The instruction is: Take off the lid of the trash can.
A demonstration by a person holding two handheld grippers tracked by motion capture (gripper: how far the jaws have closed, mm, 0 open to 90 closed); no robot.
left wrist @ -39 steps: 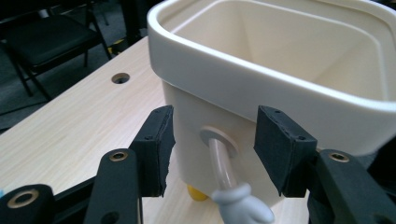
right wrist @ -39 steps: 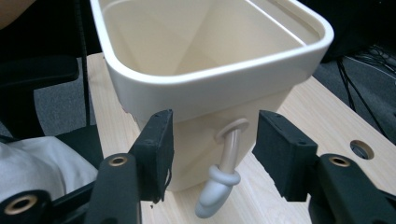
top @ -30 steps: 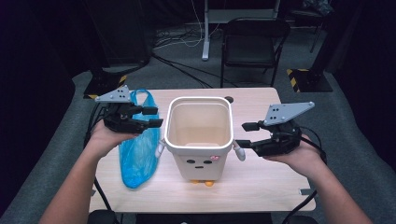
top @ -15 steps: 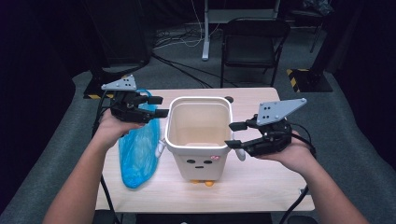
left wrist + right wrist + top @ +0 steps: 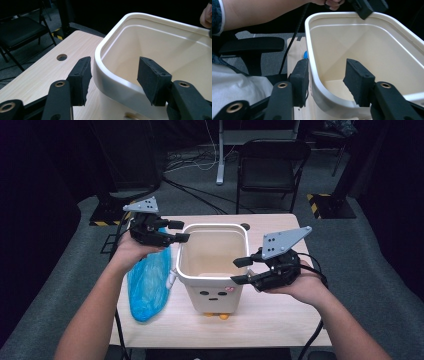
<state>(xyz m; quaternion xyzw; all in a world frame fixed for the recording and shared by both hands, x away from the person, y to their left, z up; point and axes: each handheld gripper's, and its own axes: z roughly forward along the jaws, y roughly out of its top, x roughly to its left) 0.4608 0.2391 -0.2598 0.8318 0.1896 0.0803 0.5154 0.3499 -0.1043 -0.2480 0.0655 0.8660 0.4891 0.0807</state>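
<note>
A cream bin (image 5: 212, 287) with a small face on its front stands open and empty in the middle of the wooden table (image 5: 280, 320). My left gripper (image 5: 181, 231) is at the bin's far left corner. Its jaws (image 5: 113, 72) straddle the rim, one pad outside and one inside, with gaps on both sides; they have just been closing. My right gripper (image 5: 236, 271) is at the near right part of the rim. Its jaws (image 5: 327, 75) have also just been closing around the wall, and the inner pad stands clear of it. A crumpled blue plastic bag (image 5: 148, 285) lies left of the bin.
A black folding chair (image 5: 272, 162) stands beyond the table's far edge, with cables on the grey floor around it. The table has a round hole (image 5: 61, 57) near the bin's far side. Bare wood lies to the right of the bin and in front of it.
The left gripper has moved away from me and slightly right, to the bin's far left corner. The right gripper has moved left until its jaws straddle the bin's rim.
</note>
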